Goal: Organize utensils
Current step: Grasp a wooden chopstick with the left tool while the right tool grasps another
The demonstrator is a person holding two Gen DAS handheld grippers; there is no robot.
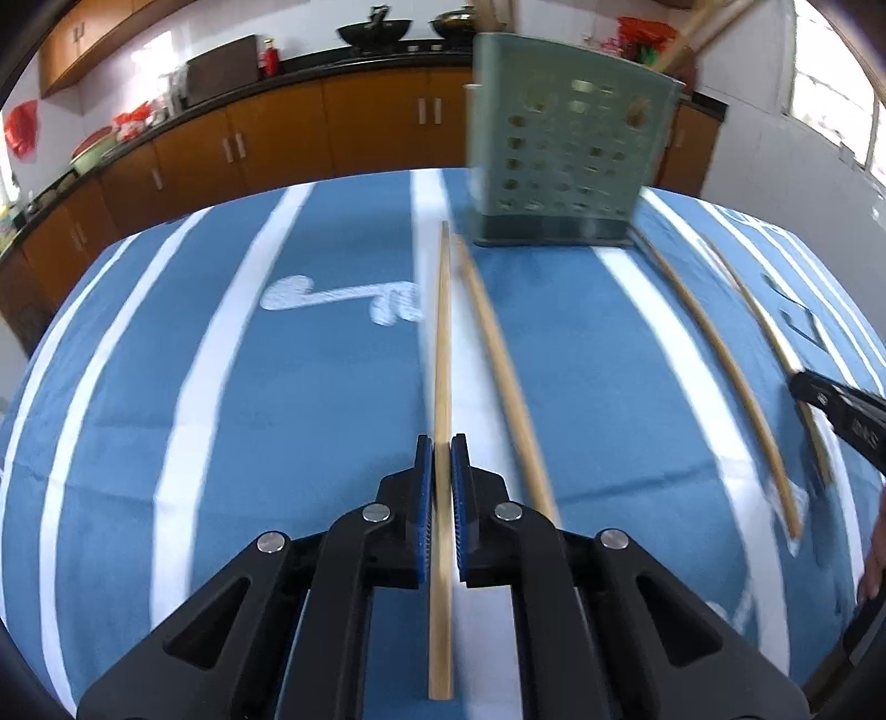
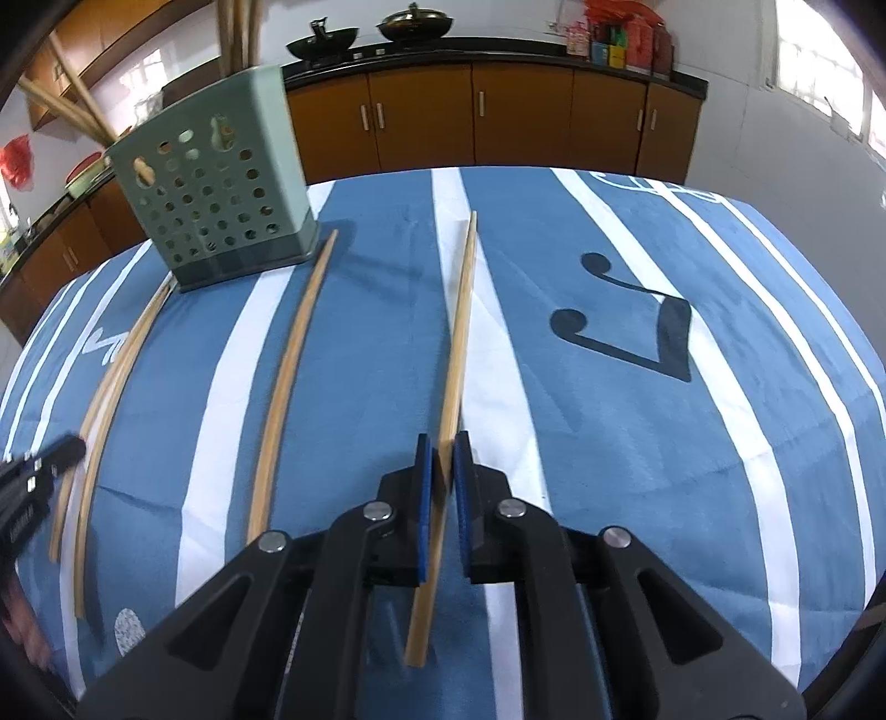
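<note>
My left gripper (image 1: 442, 443) is shut on a wooden chopstick (image 1: 443, 332) that runs straight ahead toward the green perforated holder (image 1: 570, 155). A second chopstick (image 1: 498, 354) lies just right of it on the cloth. My right gripper (image 2: 443, 443) is shut on another chopstick (image 2: 462, 332), which points away over a white stripe. One loose chopstick (image 2: 293, 360) lies to its left, near the holder (image 2: 216, 194). Each gripper shows at the edge of the other's view: the right gripper (image 1: 803, 385) and the left gripper (image 2: 61, 451). Several chopsticks (image 2: 238, 33) stand in the holder.
The table wears a blue cloth with white stripes (image 2: 609, 443) and music-note prints (image 2: 626, 338). Brown kitchen cabinets (image 2: 470, 111) with woks on the counter (image 2: 415, 22) line the far wall. A hand (image 1: 875, 559) shows at the right edge.
</note>
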